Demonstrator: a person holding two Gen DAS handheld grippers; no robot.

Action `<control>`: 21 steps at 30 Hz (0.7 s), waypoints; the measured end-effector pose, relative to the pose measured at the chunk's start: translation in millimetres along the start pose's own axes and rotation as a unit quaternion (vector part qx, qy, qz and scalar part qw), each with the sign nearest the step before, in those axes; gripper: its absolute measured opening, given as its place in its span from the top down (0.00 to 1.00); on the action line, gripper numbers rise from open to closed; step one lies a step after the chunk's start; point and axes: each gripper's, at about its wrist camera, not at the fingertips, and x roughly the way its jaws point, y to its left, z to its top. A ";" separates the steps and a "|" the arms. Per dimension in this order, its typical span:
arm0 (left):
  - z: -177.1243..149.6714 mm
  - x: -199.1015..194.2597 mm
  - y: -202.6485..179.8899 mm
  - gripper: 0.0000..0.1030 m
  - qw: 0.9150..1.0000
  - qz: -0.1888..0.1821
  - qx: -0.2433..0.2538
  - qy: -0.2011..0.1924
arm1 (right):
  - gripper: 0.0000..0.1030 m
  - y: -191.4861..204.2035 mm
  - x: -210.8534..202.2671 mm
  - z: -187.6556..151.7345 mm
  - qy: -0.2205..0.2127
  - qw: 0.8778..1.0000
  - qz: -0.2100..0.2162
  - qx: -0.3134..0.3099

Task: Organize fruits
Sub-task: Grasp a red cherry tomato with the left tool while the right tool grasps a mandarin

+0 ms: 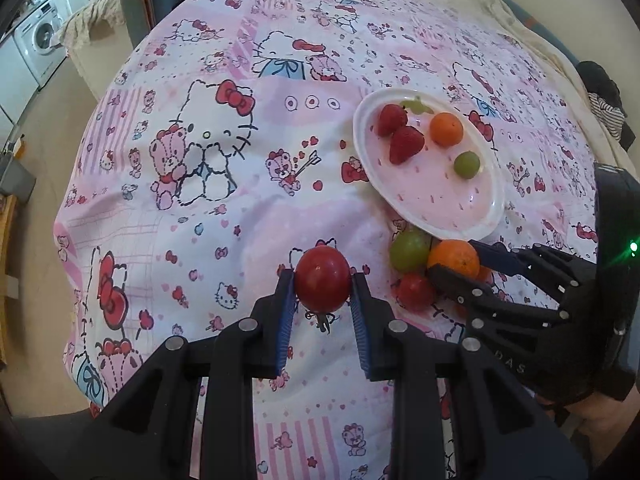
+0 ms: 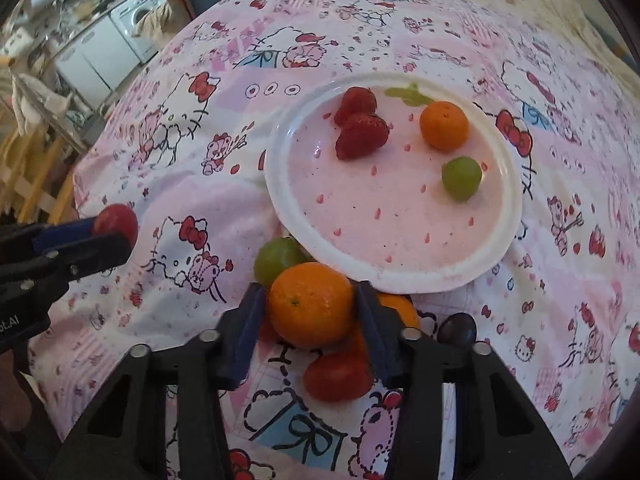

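My left gripper (image 1: pixel 322 280) is shut on a red cherry tomato (image 1: pixel 323 278), held just above the pink cartoon-print cloth. In the right wrist view that tomato (image 2: pixel 118 220) shows at the far left. The right gripper (image 2: pixel 310 296) has both blue pads against the sides of an orange (image 2: pixel 310 304), just in front of the white plate (image 2: pixel 276 184). On the plate lie two strawberries (image 2: pixel 362 136), an orange (image 2: pixel 444 126) and a green grape (image 2: pixel 462 178). Beside the gripped orange lie a green grape (image 2: pixel 278 258), a red tomato (image 2: pixel 338 376), a second orange (image 2: pixel 400 308) and a dark fruit (image 2: pixel 458 328).
The cloth-covered table drops off at its left edge (image 1: pixel 72 208) to the floor. A washing machine (image 1: pixel 40 36) and cabinets stand beyond it. Dark striped clothing (image 1: pixel 608 108) lies at the right edge. Bare cloth spreads left of the plate (image 1: pixel 360 132).
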 end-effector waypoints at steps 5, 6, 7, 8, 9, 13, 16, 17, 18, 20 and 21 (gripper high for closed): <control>1.1 0.0 -7.5 0.77 1.000 0.002 0.010 -0.005 | 0.57 -7.2 -12.2 -3.7 -0.008 0.999 0.029 0.028; 0.9 -1.2 -8.5 0.77 1.000 0.003 0.012 -0.008 | 0.57 -10.3 -17.1 -4.8 -0.012 0.999 0.033 0.039; 0.7 -2.9 -10.6 0.77 1.000 0.006 0.017 -0.014 | 0.57 -11.5 -20.7 -5.3 -0.016 0.998 0.037 0.046; 1.0 -3.9 -11.8 0.77 1.000 0.007 0.019 -0.017 | 0.57 -14.5 -26.1 -6.4 -0.022 0.997 0.042 0.055; 1.8 -4.3 -13.1 0.77 1.000 0.009 0.020 -0.019 | 0.57 -16.7 -31.2 -7.5 -0.027 0.997 0.047 0.062; 3.5 -6.4 -21.2 0.77 0.999 0.021 0.032 -0.031 | 0.57 -26.3 -50.8 -12.8 -0.044 0.993 0.058 0.088; 2.9 -8.8 -27.5 0.77 0.998 0.028 0.044 -0.043 | 0.57 -35.1 -65.6 -18.7 -0.058 0.990 0.063 0.109; 1.8 -10.2 -29.8 0.77 0.997 0.033 0.051 -0.049 | 0.57 -38.7 -70.7 -20.9 -0.063 0.989 0.066 0.115; 1.0 -11.4 -31.0 0.77 0.996 0.036 0.056 -0.054 | 0.57 -42.6 -75.5 -22.9 -0.068 0.988 0.069 0.122; -1.8 -14.4 -32.2 0.77 0.995 0.038 0.067 -0.065 | 0.57 -50.0 -83.9 -26.6 -0.078 0.984 0.081 0.140; -3.2 -15.6 -32.2 0.77 0.995 0.037 0.070 -0.067 | 0.57 -53.5 -88.1 -28.5 -0.082 0.982 0.083 0.148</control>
